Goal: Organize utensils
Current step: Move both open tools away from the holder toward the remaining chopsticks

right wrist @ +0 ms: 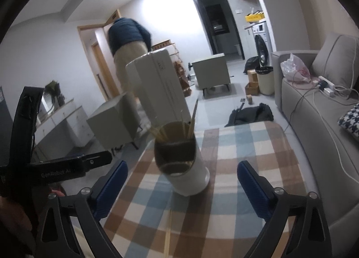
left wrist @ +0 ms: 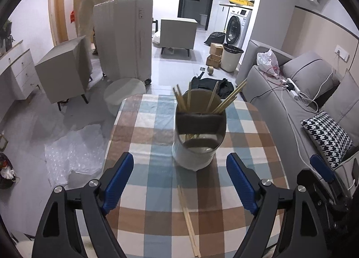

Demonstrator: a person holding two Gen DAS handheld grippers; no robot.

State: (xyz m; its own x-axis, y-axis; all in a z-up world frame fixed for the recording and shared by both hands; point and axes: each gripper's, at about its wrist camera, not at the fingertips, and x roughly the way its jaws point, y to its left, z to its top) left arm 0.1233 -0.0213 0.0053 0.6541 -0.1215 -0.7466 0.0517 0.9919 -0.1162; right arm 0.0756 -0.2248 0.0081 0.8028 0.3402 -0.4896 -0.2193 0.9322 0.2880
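Note:
A white utensil holder [left wrist: 195, 145] with a dark band stands upright on the checked tablecloth [left wrist: 145, 168], with several wooden chopsticks [left wrist: 228, 98] leaning in it. Two loose chopsticks [left wrist: 188, 219] lie flat on the cloth in front of it. My left gripper [left wrist: 179, 159] is open just short of the holder, with nothing between its blue pads. In the right wrist view the same holder [right wrist: 181, 168] sits ahead of my right gripper [right wrist: 182, 166], which is open wide and empty. The loose chopsticks [right wrist: 168, 235] lie below it.
A grey sofa [left wrist: 291, 100] with a houndstooth cushion [left wrist: 327, 136] runs along the table's right side. On the floor beyond stand a suitcase [left wrist: 125, 38], small cabinets [left wrist: 65, 69], a round stool [left wrist: 125, 94] and a bin [left wrist: 231, 56]. A person [right wrist: 130, 40] stands at the back.

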